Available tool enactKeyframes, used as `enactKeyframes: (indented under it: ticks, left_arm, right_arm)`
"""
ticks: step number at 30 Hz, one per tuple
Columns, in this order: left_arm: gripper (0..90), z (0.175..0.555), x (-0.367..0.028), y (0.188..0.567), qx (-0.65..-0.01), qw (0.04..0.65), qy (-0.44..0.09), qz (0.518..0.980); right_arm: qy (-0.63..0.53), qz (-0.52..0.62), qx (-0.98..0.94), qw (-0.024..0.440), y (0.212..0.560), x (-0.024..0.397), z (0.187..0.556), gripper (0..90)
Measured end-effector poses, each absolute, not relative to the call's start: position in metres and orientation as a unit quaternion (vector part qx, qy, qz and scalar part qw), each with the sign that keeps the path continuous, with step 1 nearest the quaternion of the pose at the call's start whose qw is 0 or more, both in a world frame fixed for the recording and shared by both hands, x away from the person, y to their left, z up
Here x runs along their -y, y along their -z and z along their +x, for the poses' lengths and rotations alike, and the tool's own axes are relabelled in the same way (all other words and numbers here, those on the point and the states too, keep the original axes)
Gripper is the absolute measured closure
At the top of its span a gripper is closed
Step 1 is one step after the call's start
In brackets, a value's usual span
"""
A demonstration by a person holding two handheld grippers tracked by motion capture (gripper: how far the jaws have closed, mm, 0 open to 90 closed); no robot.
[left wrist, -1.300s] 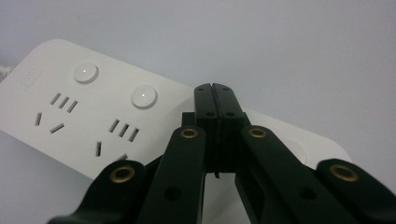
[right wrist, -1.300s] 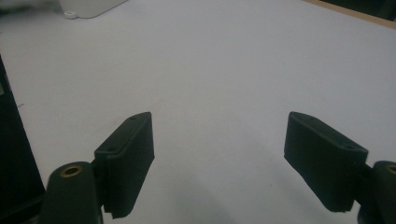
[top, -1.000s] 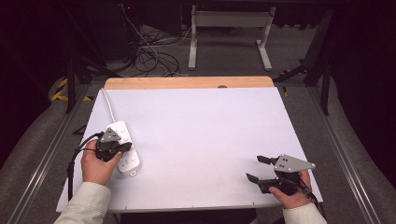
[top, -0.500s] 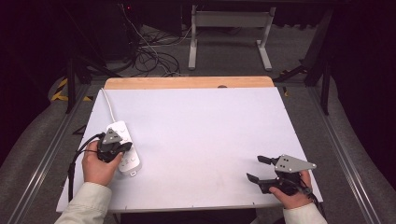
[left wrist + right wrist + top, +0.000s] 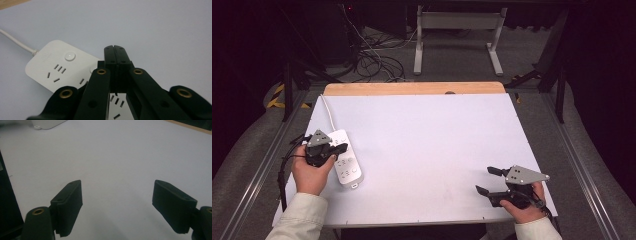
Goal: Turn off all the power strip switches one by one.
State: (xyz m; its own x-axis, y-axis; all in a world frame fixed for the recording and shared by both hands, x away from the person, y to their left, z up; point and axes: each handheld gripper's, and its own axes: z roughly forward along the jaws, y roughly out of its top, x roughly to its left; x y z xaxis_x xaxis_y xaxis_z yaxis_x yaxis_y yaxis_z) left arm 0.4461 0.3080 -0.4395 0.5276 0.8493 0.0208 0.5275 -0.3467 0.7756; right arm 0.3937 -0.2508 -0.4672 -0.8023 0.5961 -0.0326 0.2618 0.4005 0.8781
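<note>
White and almost bare, the counter (image 5: 427,150) carries a single white power strip (image 5: 346,160) near its left edge, with dark floor and tangled cables beyond the far end. Your left tool (image 5: 343,147) hovers just over the strip's middle with its jaws pressed together and nothing between them; in the left gripper view the closed tips (image 5: 115,48) sit beside the round button (image 5: 69,56) on the strip's top face. This looks like the approach to pressing that switch, so your next move calls for a small shift toward the button and a gentle straight push down. The strip lies flat, sockets up, its long axis running from near you toward the far-left, cord (image 5: 328,111) leaving the far end. Your right tool (image 5: 488,180) rests near the right corner, jaws spread wide and empty.
</note>
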Motion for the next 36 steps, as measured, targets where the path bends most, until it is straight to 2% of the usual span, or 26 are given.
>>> enactKeyframes:
  ticks: [15, 36]
  left_arm:
    - [90.0, 0.469, -0.315, 0.456, -0.450, 0.346, -0.219, 0.794]
    - [90.0, 0.472, -0.314, 0.463, -0.452, 0.335, -0.218, 0.797]
  right_arm:
    - [-0.480, 0.262, -0.819, 0.172, 0.468, 0.250, 0.394, 24.3]
    - [-0.480, 0.263, -0.819, 0.172, 0.468, 0.250, 0.394, 24.3]
